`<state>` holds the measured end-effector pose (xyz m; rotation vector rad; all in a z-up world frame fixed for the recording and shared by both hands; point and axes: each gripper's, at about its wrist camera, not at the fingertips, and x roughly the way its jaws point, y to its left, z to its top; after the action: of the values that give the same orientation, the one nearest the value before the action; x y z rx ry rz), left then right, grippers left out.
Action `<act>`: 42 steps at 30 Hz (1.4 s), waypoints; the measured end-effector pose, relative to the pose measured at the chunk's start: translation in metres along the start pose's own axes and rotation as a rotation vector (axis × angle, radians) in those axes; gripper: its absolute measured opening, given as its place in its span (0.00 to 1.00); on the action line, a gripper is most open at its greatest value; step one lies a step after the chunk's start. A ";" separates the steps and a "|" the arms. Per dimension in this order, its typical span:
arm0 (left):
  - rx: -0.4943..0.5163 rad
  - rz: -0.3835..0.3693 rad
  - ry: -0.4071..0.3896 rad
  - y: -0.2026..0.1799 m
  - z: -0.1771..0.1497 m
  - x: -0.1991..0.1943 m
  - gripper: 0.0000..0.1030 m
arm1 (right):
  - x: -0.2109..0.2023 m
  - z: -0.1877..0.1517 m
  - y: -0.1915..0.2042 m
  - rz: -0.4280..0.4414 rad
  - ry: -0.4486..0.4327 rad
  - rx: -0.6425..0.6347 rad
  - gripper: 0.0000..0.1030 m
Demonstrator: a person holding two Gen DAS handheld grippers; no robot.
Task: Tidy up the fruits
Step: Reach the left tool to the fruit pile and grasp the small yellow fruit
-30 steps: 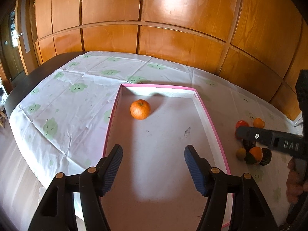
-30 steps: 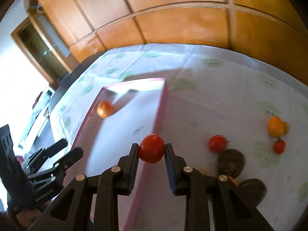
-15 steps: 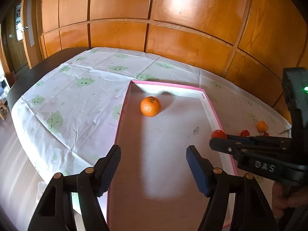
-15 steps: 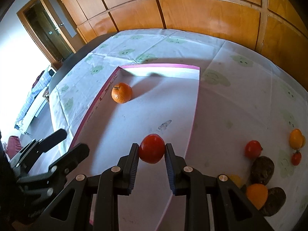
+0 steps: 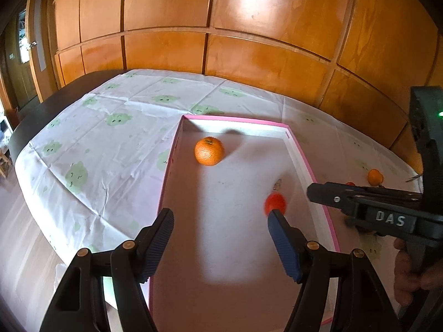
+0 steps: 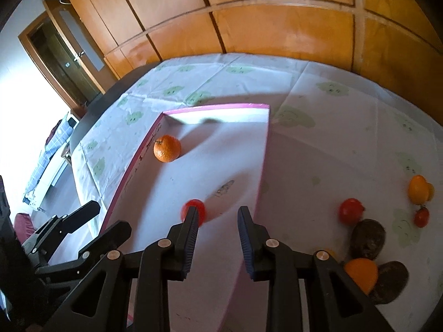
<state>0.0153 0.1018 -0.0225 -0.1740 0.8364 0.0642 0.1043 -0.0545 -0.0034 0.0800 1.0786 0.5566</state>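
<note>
A pink-rimmed white tray (image 5: 310, 170) (image 6: 264, 160) lies on the table. An orange (image 5: 209, 151) (image 6: 167, 148) sits near its far left corner. A red tomato (image 5: 275, 202) (image 6: 193, 210) lies on the tray floor, blurred, just left of my right gripper (image 6: 218, 221), which is open and empty above the tray's right side. My left gripper (image 5: 220, 231) is open and empty over the tray's near end. Several more fruits lie on the cloth to the right: a red tomato (image 6: 351, 210), a yellow-orange fruit (image 6: 418, 188), an orange (image 6: 361, 275).
A white cloth with green prints (image 5: 110, 144) covers the table. Two dark brown fruits (image 6: 368, 238) and a small red fruit (image 6: 421, 217) lie among the loose fruit on the right. Wood panelling (image 5: 249, 27) stands behind the table. The floor lies beyond the left edge.
My right gripper has opened and let go of the red tomato, which now lies on the tray floor. The left gripper has stayed open over the tray's near end.
</note>
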 end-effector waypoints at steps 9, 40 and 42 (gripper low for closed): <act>0.051 -0.021 -0.007 -0.018 0.001 -0.004 0.69 | -0.037 -0.010 -0.024 -0.053 -0.057 0.005 0.29; 0.325 -0.169 0.038 -0.102 -0.005 -0.002 0.62 | -0.138 -0.055 -0.191 -0.340 -0.105 0.220 0.30; 0.381 -0.222 0.056 -0.116 -0.004 0.000 0.57 | -0.139 -0.059 -0.203 -0.349 -0.106 0.246 0.30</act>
<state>0.0270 -0.0128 -0.0100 0.0916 0.8650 -0.3083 0.0850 -0.3062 0.0146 0.1318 1.0252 0.1034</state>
